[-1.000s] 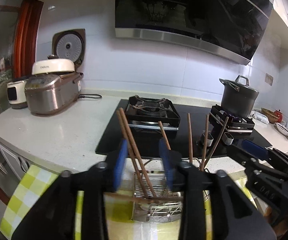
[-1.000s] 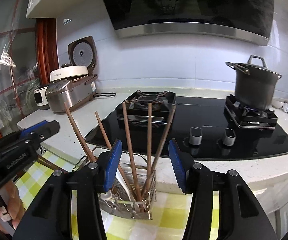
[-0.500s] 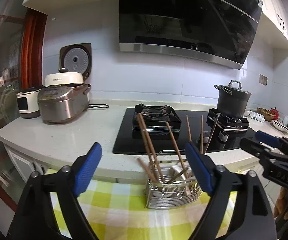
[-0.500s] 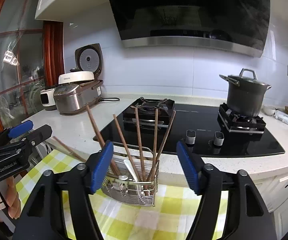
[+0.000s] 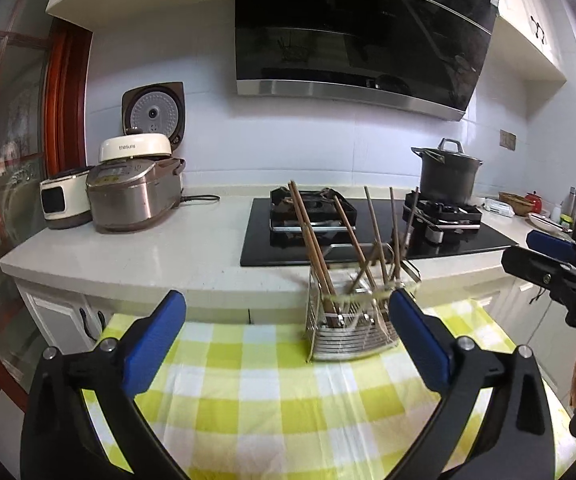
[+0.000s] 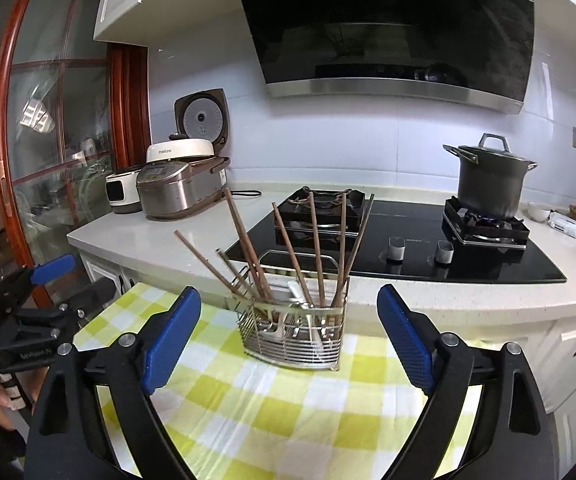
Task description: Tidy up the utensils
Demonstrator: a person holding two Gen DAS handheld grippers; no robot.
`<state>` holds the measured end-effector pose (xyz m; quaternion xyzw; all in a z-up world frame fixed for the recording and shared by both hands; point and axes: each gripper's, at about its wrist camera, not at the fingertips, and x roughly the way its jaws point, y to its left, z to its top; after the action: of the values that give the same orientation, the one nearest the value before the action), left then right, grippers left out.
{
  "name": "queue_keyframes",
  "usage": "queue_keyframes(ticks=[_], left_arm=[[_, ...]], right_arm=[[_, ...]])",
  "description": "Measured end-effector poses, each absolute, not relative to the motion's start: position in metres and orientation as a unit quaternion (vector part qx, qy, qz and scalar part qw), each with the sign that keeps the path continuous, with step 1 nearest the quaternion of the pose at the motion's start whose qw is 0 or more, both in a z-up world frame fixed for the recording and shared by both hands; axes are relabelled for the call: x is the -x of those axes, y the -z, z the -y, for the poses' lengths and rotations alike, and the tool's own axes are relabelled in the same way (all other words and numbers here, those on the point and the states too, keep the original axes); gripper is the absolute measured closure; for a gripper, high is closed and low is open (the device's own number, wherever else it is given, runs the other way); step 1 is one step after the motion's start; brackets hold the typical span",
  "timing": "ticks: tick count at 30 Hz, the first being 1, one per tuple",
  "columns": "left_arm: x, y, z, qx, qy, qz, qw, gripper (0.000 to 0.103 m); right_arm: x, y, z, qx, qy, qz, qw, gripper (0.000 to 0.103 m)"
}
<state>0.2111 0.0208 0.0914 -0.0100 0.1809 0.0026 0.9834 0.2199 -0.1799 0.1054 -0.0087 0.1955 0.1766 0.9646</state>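
1. Left wrist view: the left claw (image 5: 286, 330) is seen with its jaws set wide apart, having just been opening; nothing is clamped between them. The wire utensil basket (image 5: 348, 330) stands upright on the checked tablecloth (image 5: 248, 400) beyond the claw, toward its right finger. Wooden chopsticks (image 5: 312, 240) are stood in it (leaning at varied angles). The right claw (image 5: 556, 256) is seen at the right edge.

2. Right wrist view: the right claw (image 6: 288, 330) is likewise spread wide, having just been opening, with nothing gripped. The utensil basket (image 6: 292, 340) is seen beyond the gap, clear of both pads, on the tablecloth (image 6: 288, 412) near the tabletop (image 6: 148, 236) edge. The chopsticks (image 6: 316, 248) and pale utensils rest inside. A lidded pot (image 6: 488, 180) sits on the right burner.
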Motion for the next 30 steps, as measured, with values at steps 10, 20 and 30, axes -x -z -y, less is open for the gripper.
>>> queue_keyframes(ticks=[10, 20, 30], left_arm=[[-0.194, -0.071, -0.008, -0.001, -0.001, -0.148, 0.989, 0.005], [-0.204, -0.047, -0.009, 0.021, 0.003, -0.166, 0.986, 0.005], [-0.213, -0.033, -0.002, 0.015, -0.024, -0.167, 0.985, 0.005]], right_arm=[[-0.203, -0.078, 0.171, 0.001, -0.156, -0.197, 0.968, 0.019], [-0.201, -0.059, 0.174, 0.003, -0.14, -0.194, 0.971, 0.019], [-0.21, -0.044, 0.18, -0.006, -0.098, -0.193, 0.976, 0.019]])
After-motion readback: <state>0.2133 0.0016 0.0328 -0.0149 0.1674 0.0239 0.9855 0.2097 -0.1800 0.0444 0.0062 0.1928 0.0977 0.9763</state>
